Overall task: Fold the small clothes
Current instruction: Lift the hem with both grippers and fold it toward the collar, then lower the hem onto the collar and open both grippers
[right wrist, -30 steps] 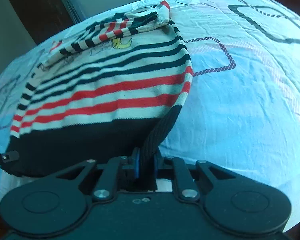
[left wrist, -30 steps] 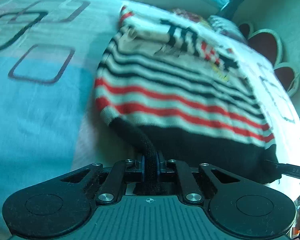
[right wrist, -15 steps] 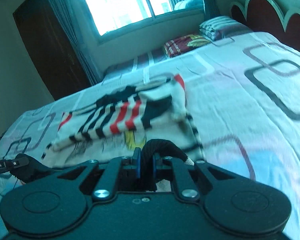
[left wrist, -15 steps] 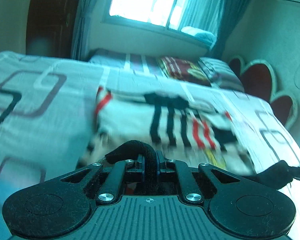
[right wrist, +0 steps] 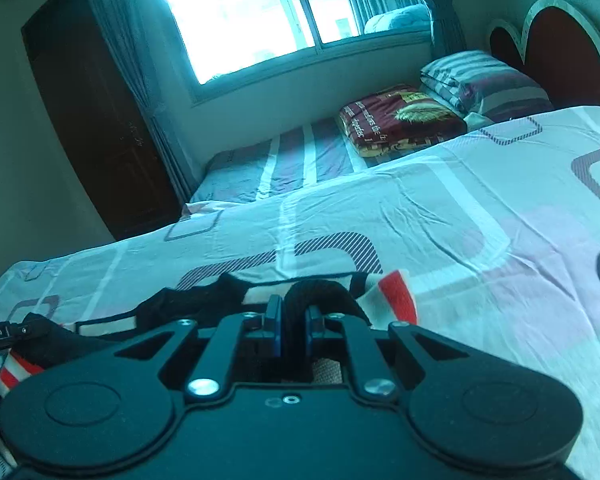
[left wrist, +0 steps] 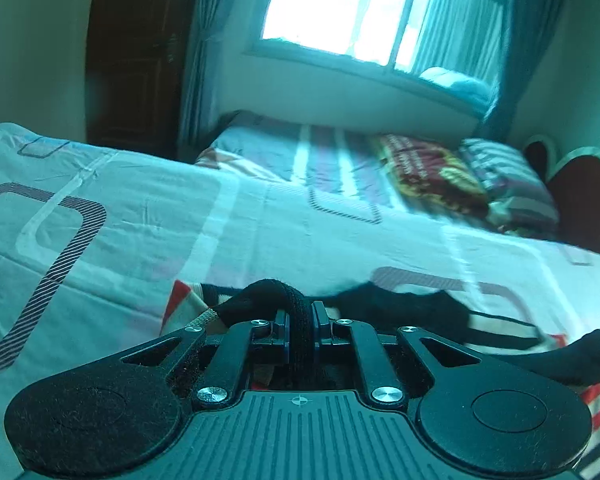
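A small sweater with red, white and black stripes lies on the bed, doubled over on itself. Its black ribbed hem stretches between both grippers above the striped body. My left gripper is shut on one hem corner, which bulges up between the pads. My right gripper is shut on the other hem corner, beside the sweater's red cuff. The left gripper's finger shows at the left edge of the right wrist view. Most of the sweater is hidden under the grippers.
The patterned bed sheet spreads wide beyond the sweater. A folded dark red blanket and striped pillows lie at the far end by the headboard. A window and a dark wooden door stand behind.
Both grippers carried the black hem forward over the striped body toward its far end. The sweater's front has passed out of sight beneath them, and both views have tilted up to the room.
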The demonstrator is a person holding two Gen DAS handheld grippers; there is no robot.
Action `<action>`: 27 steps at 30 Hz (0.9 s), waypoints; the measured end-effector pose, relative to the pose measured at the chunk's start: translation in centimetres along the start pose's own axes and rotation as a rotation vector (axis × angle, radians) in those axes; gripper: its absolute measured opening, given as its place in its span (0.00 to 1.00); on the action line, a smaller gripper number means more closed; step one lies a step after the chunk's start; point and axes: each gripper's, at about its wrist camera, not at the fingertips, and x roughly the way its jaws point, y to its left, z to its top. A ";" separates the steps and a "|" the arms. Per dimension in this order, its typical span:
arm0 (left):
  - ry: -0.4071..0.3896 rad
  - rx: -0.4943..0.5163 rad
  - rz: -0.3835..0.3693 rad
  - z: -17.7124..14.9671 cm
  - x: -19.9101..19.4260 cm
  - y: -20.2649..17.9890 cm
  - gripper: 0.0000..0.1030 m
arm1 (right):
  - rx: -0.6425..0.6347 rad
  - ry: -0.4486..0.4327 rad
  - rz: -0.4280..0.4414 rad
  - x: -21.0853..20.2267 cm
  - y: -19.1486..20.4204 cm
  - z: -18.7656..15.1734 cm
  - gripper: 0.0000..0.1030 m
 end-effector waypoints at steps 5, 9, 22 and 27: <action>0.107 0.023 0.060 -0.1 4.9 -0.3 0.11 | 0.037 0.094 -0.031 5.0 -0.8 0.0 0.12; 0.169 -0.035 0.040 0.5 5.4 0.2 0.22 | 0.106 0.088 -0.008 5.5 -1.7 0.0 0.30; 0.100 0.153 0.063 -2.7 -1.1 1.2 0.94 | -0.200 0.031 -0.059 -1.6 0.9 -3.5 0.68; 0.147 0.140 0.149 -5.9 -0.1 2.3 0.94 | -0.359 0.131 -0.145 0.6 2.4 -6.5 0.67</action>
